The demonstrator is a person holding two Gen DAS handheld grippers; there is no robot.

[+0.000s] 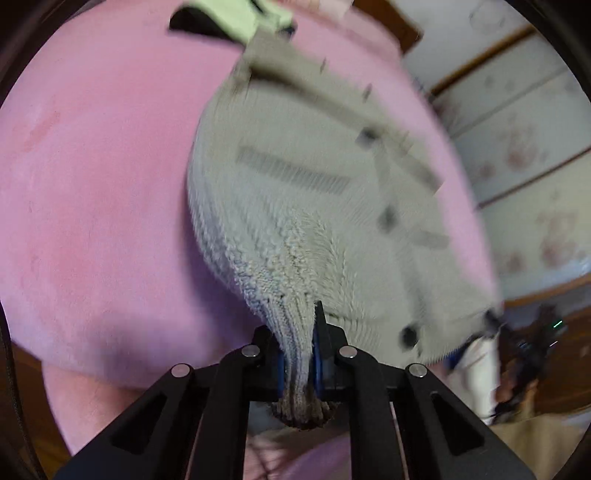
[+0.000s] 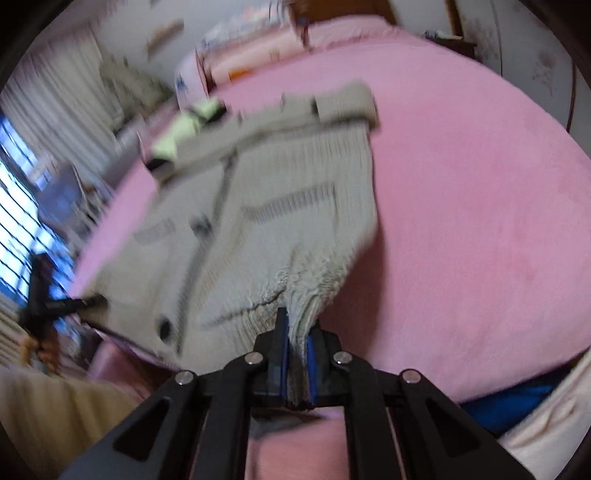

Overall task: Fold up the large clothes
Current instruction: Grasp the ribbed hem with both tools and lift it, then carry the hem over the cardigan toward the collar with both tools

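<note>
A light grey knit cardigan (image 1: 306, 192) with dark buttons and dark trim hangs stretched over a pink bed (image 1: 96, 192). My left gripper (image 1: 300, 354) is shut on one bunched corner of its hem. My right gripper (image 2: 297, 354) is shut on the other bunched corner of the cardigan (image 2: 266, 206). The garment is lifted at my end and blurred by motion; its far end with the collar lies on the bed (image 2: 480, 206). The right gripper shows at the lower right of the left wrist view (image 1: 495, 325), and the left gripper at the left of the right wrist view (image 2: 59, 306).
A pale green and black garment (image 2: 184, 129) lies on the bed beyond the cardigan, also in the left wrist view (image 1: 229, 18). Floral wardrobe doors (image 1: 524, 155) stand to the right. A bright window (image 2: 18, 221) and cluttered furniture are at the left. Folded bedding (image 2: 258, 51) lies at the bed's head.
</note>
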